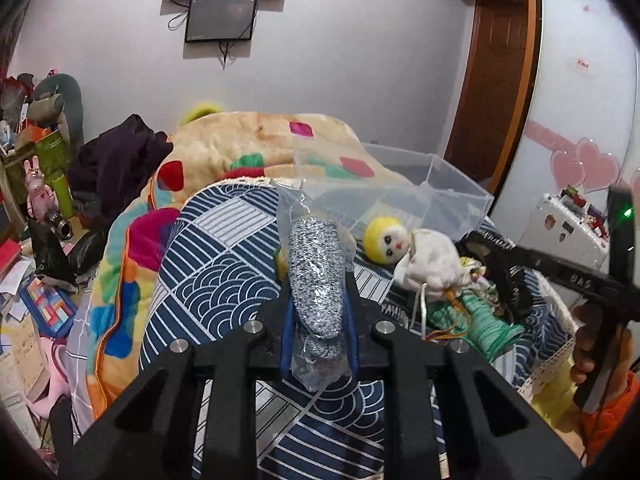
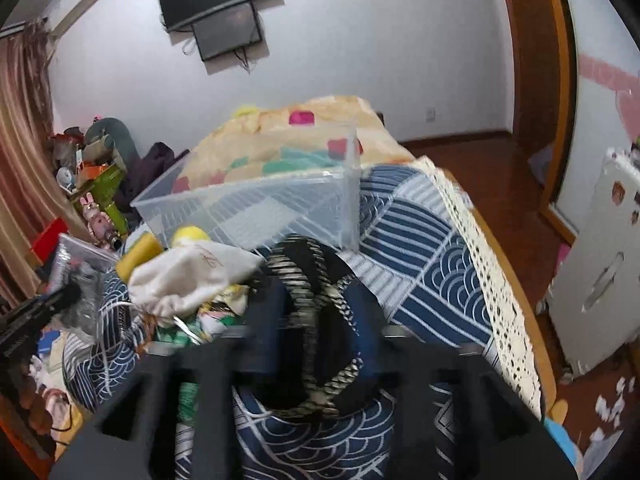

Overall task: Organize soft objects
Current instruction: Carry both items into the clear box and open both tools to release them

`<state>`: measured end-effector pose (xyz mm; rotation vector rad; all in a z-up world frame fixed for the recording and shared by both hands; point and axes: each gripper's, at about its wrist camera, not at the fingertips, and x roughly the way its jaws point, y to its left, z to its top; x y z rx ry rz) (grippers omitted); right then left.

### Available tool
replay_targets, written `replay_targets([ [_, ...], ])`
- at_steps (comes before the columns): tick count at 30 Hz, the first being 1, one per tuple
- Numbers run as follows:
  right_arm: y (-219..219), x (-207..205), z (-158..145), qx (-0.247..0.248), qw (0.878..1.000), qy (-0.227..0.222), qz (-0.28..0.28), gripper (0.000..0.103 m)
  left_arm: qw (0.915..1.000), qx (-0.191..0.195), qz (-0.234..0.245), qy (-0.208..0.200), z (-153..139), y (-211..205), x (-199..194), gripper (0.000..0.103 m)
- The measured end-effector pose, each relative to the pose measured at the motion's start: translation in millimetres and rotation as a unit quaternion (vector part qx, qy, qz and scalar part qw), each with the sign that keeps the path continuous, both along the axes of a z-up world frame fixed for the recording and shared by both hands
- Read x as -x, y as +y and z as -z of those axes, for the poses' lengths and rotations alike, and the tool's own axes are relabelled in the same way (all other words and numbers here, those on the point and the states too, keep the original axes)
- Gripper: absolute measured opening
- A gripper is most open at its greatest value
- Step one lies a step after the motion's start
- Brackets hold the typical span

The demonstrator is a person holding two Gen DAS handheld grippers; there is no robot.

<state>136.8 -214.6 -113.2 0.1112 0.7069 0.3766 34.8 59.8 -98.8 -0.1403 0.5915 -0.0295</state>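
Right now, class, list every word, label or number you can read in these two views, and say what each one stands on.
None can be read.
Gold script on the white pouch: too blurred.
Red sticker on the sliding door: too small.
Small stickers on the white case: too small.

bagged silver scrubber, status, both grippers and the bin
Left gripper shut on bagged scrubber, lifted. Right gripper around black braided band, grip unclear. Clear bin empty behind.
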Motion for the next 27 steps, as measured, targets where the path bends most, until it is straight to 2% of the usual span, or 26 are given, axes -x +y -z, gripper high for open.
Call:
replay_targets([
  [1, -2, -1, 2, -0.003, 1.0, 0.002, 0.006, 0.058, 1.0, 0.004, 0.001, -0.002, -2, 0, 0, 0.021],
  [3, -2, -1, 5, -0.007, 1.0, 0.011, 0.002, 0.059, 0.9999, 0.009, 0.006, -0.003, -3, 1, 0, 0.021],
  [5, -2, -6, 12, -0.012, 0.999, 0.034, -0.006, 0.067, 0.9999, 0.014, 0.008, -0.004, -5, 0, 0, 0.021],
  [9, 3, -15, 30, -0.003, 0.997, 0.073, -0.012, 0.068, 0.9996, 0.022, 0.014, -0.012, -10, -1, 0, 0.021],
  [12, 1, -15, 34, -0.02, 0.996, 0.08, -0.02, 0.044, 0.9996, 0.016, 0.013, -0.019, -15, -5, 0, 0.021],
  [13, 1, -14, 31, -0.018, 0.997, 0.073, -0.018, 0.033, 0.9996, 0.015, 0.013, -0.022, -17, -5, -1, 0.021],
  [15, 1, -8, 23, -0.011, 0.998, 0.054, -0.017, 0.02, 0.9994, 0.017, 0.012, -0.026, -20, -4, -4, 0.021],
  [20, 1, -2, 6, -0.001, 1.0, 0.017, -0.012, 0.016, 0.9988, 0.023, 0.012, -0.041, -34, 1, -14, 0.021],
  [27, 4, -1, -38, 0.001, 0.999, -0.051, -0.015, 0.016, 0.998, 0.02, 0.024, -0.055, -53, 2, -41, 0.021],
])
